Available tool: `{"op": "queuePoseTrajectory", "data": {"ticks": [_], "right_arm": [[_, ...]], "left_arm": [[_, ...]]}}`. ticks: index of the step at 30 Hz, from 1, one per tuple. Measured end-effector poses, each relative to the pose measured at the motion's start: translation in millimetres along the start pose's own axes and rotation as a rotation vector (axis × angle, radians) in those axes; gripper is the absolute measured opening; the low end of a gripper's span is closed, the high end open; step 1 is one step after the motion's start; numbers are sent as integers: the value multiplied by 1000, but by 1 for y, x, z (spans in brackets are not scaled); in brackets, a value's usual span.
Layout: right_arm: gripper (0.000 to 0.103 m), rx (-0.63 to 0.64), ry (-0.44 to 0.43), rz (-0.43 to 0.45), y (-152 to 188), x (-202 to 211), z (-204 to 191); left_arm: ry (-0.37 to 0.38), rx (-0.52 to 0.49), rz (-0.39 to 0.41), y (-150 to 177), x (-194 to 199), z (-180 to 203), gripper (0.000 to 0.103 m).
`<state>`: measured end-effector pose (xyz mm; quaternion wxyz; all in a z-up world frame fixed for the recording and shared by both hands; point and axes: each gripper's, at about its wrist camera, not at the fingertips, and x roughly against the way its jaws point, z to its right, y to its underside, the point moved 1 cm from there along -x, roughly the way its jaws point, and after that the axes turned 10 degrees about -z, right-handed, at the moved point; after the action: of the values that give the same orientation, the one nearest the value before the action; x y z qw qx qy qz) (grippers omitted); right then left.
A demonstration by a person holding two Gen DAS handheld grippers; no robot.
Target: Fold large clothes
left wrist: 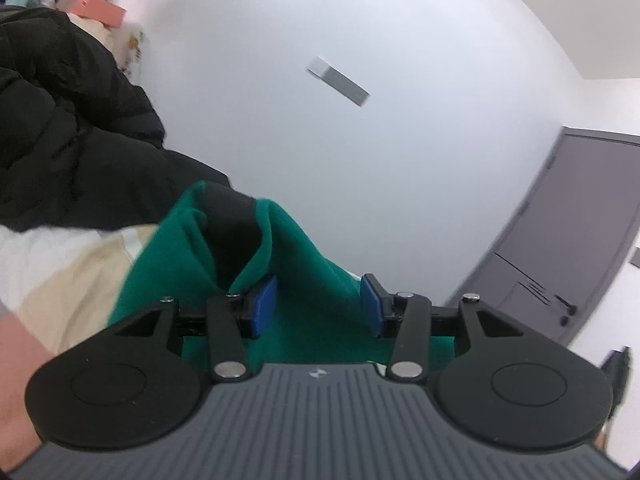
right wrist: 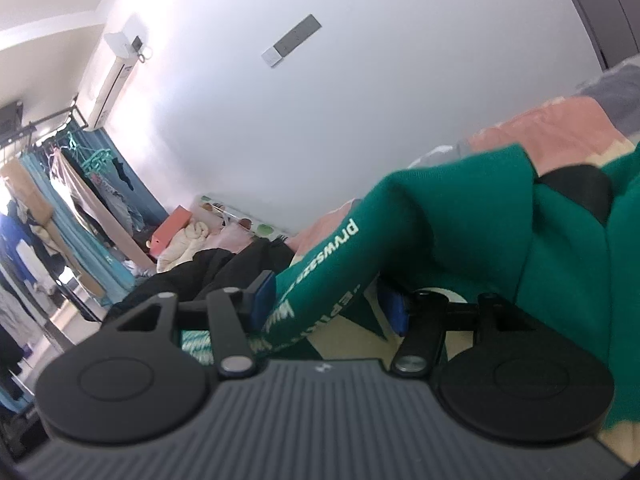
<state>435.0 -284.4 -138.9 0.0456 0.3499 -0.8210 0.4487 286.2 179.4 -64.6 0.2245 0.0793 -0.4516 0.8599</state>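
Green fabric fills the space ahead of both claws: a green garment (left wrist: 312,280) with pale lettering along one sleeve (right wrist: 344,256).

From the left wrist view, the left gripper (left wrist: 318,306) has its blue pads standing well apart, about half open. The garment lies between and below the pads, rising in a fold towards a dark inner lining. The cloth touches or runs close to the left pad (left wrist: 264,304); whether either pad presses on it I cannot tell. A black jacket (left wrist: 68,128) lies heaped at the upper left, and a cream and white cloth (left wrist: 68,272) lies beside the green one. A white wall (left wrist: 320,80) and a grey door (left wrist: 576,240) stand behind.

From the right wrist view, the right gripper (right wrist: 328,304) is likewise about half open. The lettered sleeve passes between its pads, lying against the left pad (right wrist: 264,300), while the right pad (right wrist: 394,312) stands apart from it. No firm pinch shows. The rest of the garment hangs bunched at the right, over a pink and cream bed cover (right wrist: 560,128). Farther back lie the black jacket (right wrist: 224,268) and a rack of hanging clothes (right wrist: 80,200). An air conditioner (right wrist: 116,68) sits high on the wall.
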Motion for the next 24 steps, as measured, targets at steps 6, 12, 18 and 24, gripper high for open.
{"op": "queuePoseTrajectory", "data": {"ticks": [6,12,18,24], "right_arm": [[69,76,42,41,-10,-11,18],[67,68,149,-44,-13,-46,47],[67,96,207,-99,-8,-69,55],[69,112,259,-34,-16,-36,39]], "left_arm": [[-51,69,-34,-6,-53,-42,52],[-109,79,-119,2,-92,-72,52],[-130,16,-120,9,-96,-69,52],[-197,57,-56,0,-69,-69,67]]}}
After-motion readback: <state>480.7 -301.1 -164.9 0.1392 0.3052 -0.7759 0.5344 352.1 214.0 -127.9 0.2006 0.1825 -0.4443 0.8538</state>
